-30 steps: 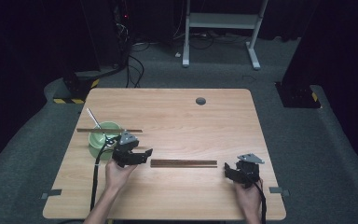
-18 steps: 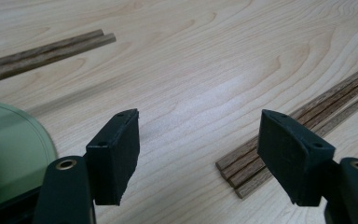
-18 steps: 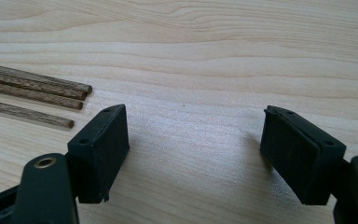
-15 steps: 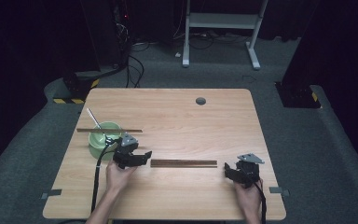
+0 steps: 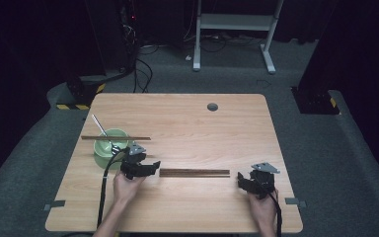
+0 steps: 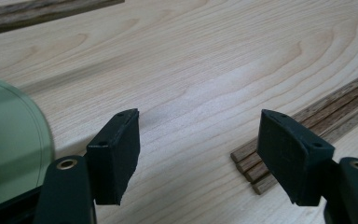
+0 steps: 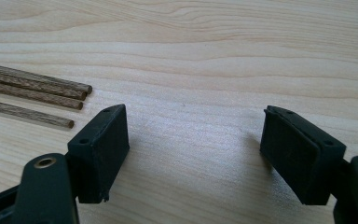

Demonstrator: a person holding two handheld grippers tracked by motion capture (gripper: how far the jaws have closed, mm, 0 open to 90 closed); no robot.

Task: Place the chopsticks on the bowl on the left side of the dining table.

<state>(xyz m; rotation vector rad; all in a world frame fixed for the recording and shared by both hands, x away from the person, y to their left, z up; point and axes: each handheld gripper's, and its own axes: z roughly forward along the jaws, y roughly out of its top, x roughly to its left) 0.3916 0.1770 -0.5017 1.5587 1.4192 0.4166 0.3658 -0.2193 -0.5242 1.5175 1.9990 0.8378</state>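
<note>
A bundle of dark wooden sticks (image 5: 195, 173) lies flat across the middle of the table between my two grippers. My left gripper (image 5: 153, 165) rests just left of the sticks' left end, its jaws open and empty. In the left gripper view my left gripper (image 6: 198, 116) has the stick ends (image 6: 256, 165) by its right jaw and the green bowl (image 6: 9, 149) at its left. My right gripper (image 5: 240, 181) sits just right of the sticks' other end. In the right gripper view my right gripper (image 7: 195, 112) is open over bare wood, with the stick ends (image 7: 70, 93) to its left.
The green bowl (image 5: 111, 148) stands left of centre with a metal utensil (image 5: 98, 126) leaning in it. A second dark stick (image 5: 116, 138) lies behind the bowl, also seen as a stick (image 6: 42, 11) at the top left. A round grommet (image 5: 212, 106) marks the table's far side.
</note>
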